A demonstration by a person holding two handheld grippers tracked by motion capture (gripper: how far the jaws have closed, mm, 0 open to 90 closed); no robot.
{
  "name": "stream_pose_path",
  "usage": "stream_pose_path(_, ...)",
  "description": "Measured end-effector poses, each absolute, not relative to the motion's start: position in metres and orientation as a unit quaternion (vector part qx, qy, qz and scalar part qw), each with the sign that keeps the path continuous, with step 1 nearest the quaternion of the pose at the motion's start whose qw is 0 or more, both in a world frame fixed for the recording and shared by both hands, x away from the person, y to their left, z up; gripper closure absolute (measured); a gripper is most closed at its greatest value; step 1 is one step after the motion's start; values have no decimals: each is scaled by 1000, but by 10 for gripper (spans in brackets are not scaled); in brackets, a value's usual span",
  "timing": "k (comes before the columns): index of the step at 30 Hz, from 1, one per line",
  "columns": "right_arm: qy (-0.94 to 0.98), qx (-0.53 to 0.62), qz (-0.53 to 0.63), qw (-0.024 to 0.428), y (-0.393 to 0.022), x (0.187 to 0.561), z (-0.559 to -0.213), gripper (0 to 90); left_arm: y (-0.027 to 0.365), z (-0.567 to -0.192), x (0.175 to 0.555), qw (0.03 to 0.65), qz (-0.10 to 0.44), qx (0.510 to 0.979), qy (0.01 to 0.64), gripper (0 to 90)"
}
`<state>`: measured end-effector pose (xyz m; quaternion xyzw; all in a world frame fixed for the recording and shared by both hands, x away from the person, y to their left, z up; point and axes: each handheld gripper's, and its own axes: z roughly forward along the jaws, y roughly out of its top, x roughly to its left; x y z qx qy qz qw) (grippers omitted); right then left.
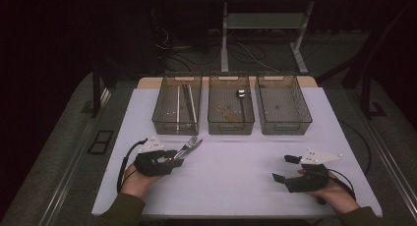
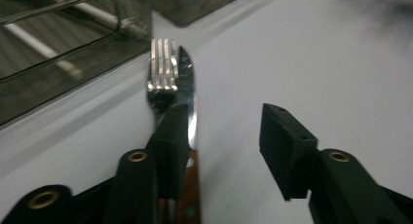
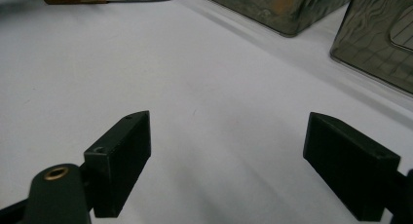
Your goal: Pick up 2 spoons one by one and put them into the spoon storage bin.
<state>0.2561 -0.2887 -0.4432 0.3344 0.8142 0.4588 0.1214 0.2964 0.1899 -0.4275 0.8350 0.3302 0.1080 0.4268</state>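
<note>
A metal fork (image 1: 191, 142) and a knife (image 1: 193, 148) with a brown wooden handle lie side by side on the white table (image 1: 231, 186), just in front of the left bin. My left gripper (image 1: 173, 156) reaches them from the near left. In the left gripper view the fork (image 2: 163, 70) and the knife (image 2: 190, 95) sit against the left jaw of my left gripper (image 2: 224, 136), while the right jaw stands well apart from them. My right gripper (image 1: 284, 168) rests at the near right, open over bare table; its jaws (image 3: 229, 141) have nothing between them.
Three clear bins stand in a row at the back. The left bin (image 1: 177, 104) holds long thin sticks. A spoon (image 1: 240, 94) and a wooden utensil lie in the middle bin (image 1: 231, 105). I see nothing in the right bin (image 1: 283, 105).
</note>
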Motion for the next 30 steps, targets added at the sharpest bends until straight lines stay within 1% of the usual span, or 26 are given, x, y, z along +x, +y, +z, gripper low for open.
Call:
stream_pose_path(4, 814, 335, 459, 121, -289, 256, -443, 173, 200, -430, 302, 415, 108, 835, 344, 638)
stream_pose_path(9, 812, 336, 461, 124, -290, 257, -442, 172, 214, -435, 308, 411, 104, 831, 362, 691)
stream_pose_path(17, 814, 336, 457, 126, -290, 256, -443, 173, 217, -440, 311, 411, 91, 828, 370, 707)
stream_pose_path(30, 817, 334, 453, 127, -289, 257, -443, 173, 209, -446, 314, 392, 96, 839, 365, 709)
